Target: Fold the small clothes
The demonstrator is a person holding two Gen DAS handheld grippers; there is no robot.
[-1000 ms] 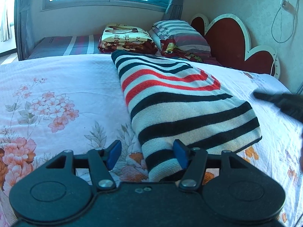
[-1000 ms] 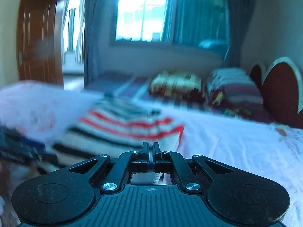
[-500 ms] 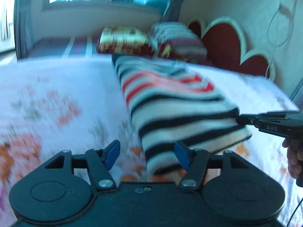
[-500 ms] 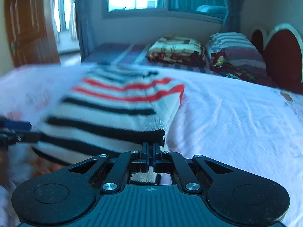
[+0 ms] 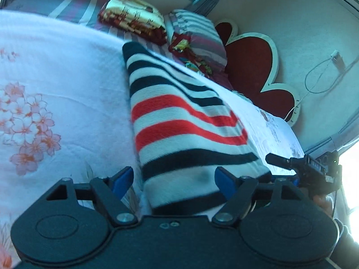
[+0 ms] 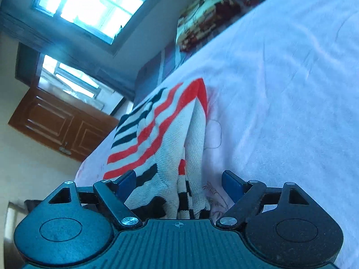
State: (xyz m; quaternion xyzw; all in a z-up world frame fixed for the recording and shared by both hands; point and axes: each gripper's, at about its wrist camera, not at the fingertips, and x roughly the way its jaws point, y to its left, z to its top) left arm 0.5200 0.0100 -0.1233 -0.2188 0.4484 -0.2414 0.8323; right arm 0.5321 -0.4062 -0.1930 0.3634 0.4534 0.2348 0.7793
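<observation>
A folded knit garment (image 5: 179,121) with black, white and red stripes lies lengthwise on the bed. My left gripper (image 5: 174,179) is open, its blue pads on either side of the garment's near end. My right gripper (image 6: 179,182) is open too, tilted, with the garment's folded layers (image 6: 170,139) between its blue pads. The right gripper also shows in the left wrist view (image 5: 303,168) at the garment's right near corner.
The white bedspread (image 5: 56,71) has pink flower prints on the left. Folded blankets and a striped pillow (image 5: 197,31) lie at the head, by a red heart-shaped headboard (image 5: 253,67). A wooden door (image 6: 56,125) and window (image 6: 89,2) stand beyond the bed.
My right gripper has opened and tilted, now straddling the garment's edge. My left gripper has moved forward over the garment's near end and pitched down, still open.
</observation>
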